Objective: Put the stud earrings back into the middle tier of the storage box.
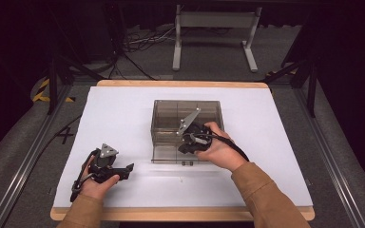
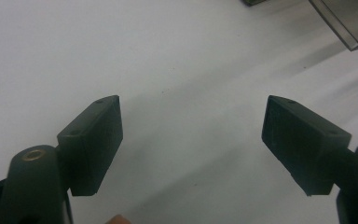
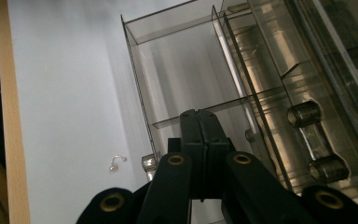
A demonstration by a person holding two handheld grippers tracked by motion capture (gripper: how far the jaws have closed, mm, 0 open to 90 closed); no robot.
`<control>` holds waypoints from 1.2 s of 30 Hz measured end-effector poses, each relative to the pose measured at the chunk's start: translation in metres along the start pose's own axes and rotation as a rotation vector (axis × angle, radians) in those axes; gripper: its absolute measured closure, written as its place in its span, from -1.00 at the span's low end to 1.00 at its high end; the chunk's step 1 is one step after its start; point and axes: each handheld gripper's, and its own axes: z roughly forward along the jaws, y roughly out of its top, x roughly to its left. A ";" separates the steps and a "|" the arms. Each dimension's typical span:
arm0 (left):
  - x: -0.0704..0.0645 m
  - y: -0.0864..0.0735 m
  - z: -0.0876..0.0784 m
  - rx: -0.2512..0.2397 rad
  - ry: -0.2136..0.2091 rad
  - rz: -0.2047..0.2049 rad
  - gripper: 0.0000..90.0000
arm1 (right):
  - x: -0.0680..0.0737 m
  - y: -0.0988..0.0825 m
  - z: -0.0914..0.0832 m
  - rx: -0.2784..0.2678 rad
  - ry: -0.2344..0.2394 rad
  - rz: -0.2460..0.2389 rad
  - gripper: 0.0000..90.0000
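Task object was the smoked clear acrylic drawer box, sitting mid-counter, slightly toward 1 o'clock of centre on the white counter. One drawer was seen pulled out toward 6 o'clock, its front edge near the right claw.

Handling, as judged: rigid thin-walled plastic, light, smooth and slippery, liable to crack or scuff under a hard pinch. The whole box would likely slide on the counter if a drawer were pushed or pulled without bracing. Best hold was judged to be the clear bar handle with its round end knobs on the drawer front; flat walls would give the pads poor purchase.

A small metal hook-like part was seen lying on the counter just beside the box; it was too small to identify.

Right claw: jaws were pressed together with nothing between them, tips at the drawer's open frame. In the high view the right hand was angled in from 5 o'clock, wrist bent, claw pointed toward 10 o'clock at the box front.

Left claw: jaws were spread wide apart, nothing between them, bare counter below. It was held low at 7 o'clock, well apart from the box, pointed toward 3 o'clock.
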 end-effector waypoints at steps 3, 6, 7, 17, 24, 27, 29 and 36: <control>0.000 0.000 0.000 0.000 0.000 0.001 -0.53 | 0.000 -0.001 0.003 0.009 0.002 -0.001 1.00; 0.000 0.000 0.000 0.000 0.000 0.001 -0.53 | 0.001 -0.001 0.007 0.015 0.002 -0.003 1.00; 0.000 0.000 0.000 0.000 0.000 0.000 -0.53 | 0.001 -0.001 0.007 0.018 0.004 -0.006 1.00; 0.000 0.000 0.000 0.000 0.000 -0.002 -0.53 | 0.002 -0.004 0.016 0.037 0.015 -0.007 1.00; 0.000 0.000 0.000 0.000 -0.001 -0.001 -0.53 | 0.001 -0.005 0.018 0.040 0.022 0.001 1.00; 0.000 0.000 0.000 0.001 -0.001 0.000 -0.53 | 0.002 -0.006 0.019 0.055 0.022 0.017 1.00; 0.000 0.000 0.000 0.001 -0.002 -0.001 -0.53 | 0.001 -0.006 0.019 0.046 0.016 0.008 1.00; 0.000 0.000 0.001 0.002 -0.003 -0.001 -0.53 | -0.001 -0.007 0.017 0.034 -0.002 0.007 0.86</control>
